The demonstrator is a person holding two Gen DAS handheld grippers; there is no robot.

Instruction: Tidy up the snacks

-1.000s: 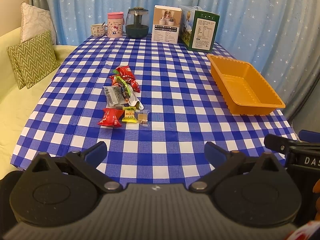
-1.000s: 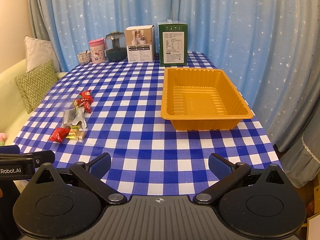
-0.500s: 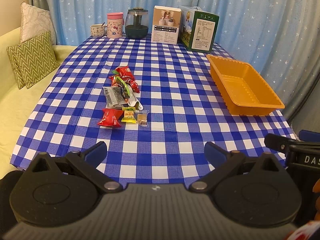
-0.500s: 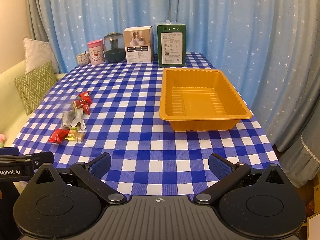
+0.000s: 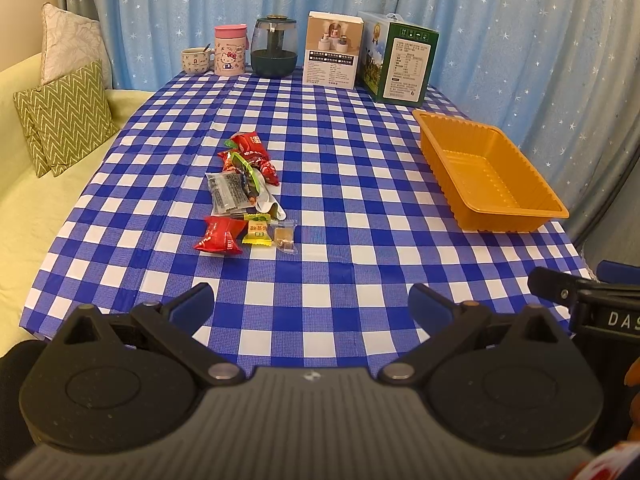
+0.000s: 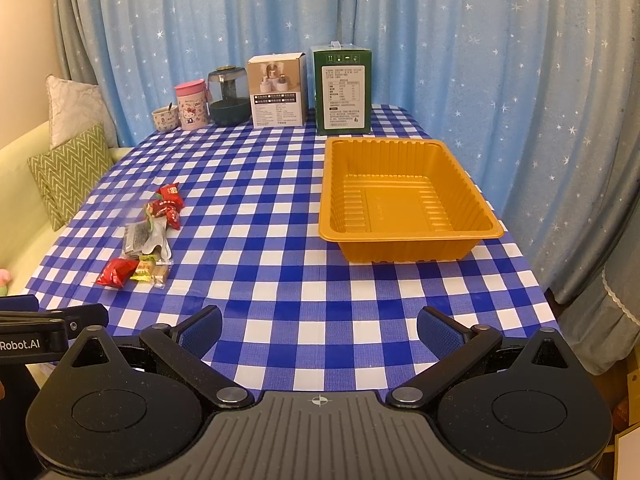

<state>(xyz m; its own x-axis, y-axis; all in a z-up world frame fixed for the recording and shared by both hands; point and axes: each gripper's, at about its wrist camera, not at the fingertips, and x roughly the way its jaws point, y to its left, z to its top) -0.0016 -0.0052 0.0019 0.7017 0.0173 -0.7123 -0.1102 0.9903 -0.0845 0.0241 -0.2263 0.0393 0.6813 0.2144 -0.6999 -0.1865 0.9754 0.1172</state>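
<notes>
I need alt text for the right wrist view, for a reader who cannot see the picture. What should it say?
An empty orange tray sits on a blue-and-white checked table, with a small pile of wrapped snacks well to its left. The right gripper is in the foreground, jaws open and holding nothing. Boxes and cups line the far edge before a starry blue curtain.

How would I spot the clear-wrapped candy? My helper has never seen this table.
On the blue-and-white checked tablecloth, find the pile of snack packets left of the orange plastic tray. In its nearest row of three, the small clear-wrapped tan candy is rightmost, the only see-through wrapper there.
</notes>
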